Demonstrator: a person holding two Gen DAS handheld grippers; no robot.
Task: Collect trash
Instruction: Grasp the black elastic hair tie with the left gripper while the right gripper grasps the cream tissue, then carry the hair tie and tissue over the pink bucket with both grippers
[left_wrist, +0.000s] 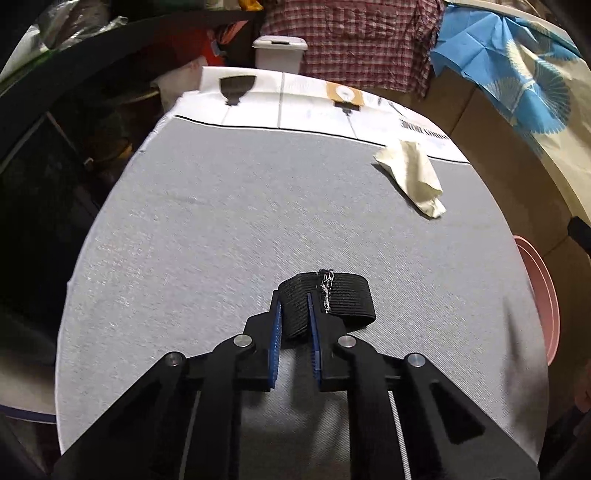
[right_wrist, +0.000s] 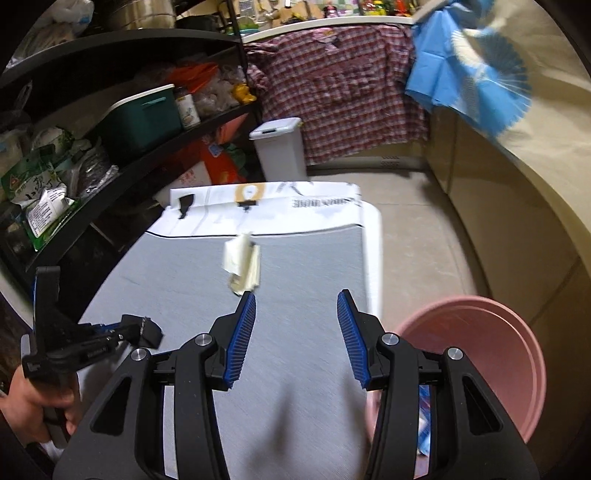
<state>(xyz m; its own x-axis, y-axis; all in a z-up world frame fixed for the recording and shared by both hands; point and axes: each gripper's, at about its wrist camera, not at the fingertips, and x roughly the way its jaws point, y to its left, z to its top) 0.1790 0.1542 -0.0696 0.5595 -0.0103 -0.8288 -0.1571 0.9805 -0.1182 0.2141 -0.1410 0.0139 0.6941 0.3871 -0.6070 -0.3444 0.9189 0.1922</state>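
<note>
My left gripper (left_wrist: 295, 302) is shut on a black elastic band (left_wrist: 343, 299), held just above the grey mat (left_wrist: 184, 240); in the right wrist view it shows at the left (right_wrist: 129, 332) with the band (right_wrist: 146, 330) in it. A crumpled cream tissue (left_wrist: 412, 175) lies on the mat at the far right, also seen in the right wrist view (right_wrist: 243, 264). My right gripper (right_wrist: 297, 299) is open and empty, above the mat's right side, with the tissue just beyond its left finger. A pink basin (right_wrist: 491, 354) stands on the floor right of the mat.
A white lidded bin (right_wrist: 280, 149) stands beyond the mat's far end. Black shelves (right_wrist: 110, 122) with bags and boxes line the left. A plaid shirt (right_wrist: 351, 96) and a blue cloth (right_wrist: 472, 74) hang at the back. Beige floor (right_wrist: 417, 240) runs along the right.
</note>
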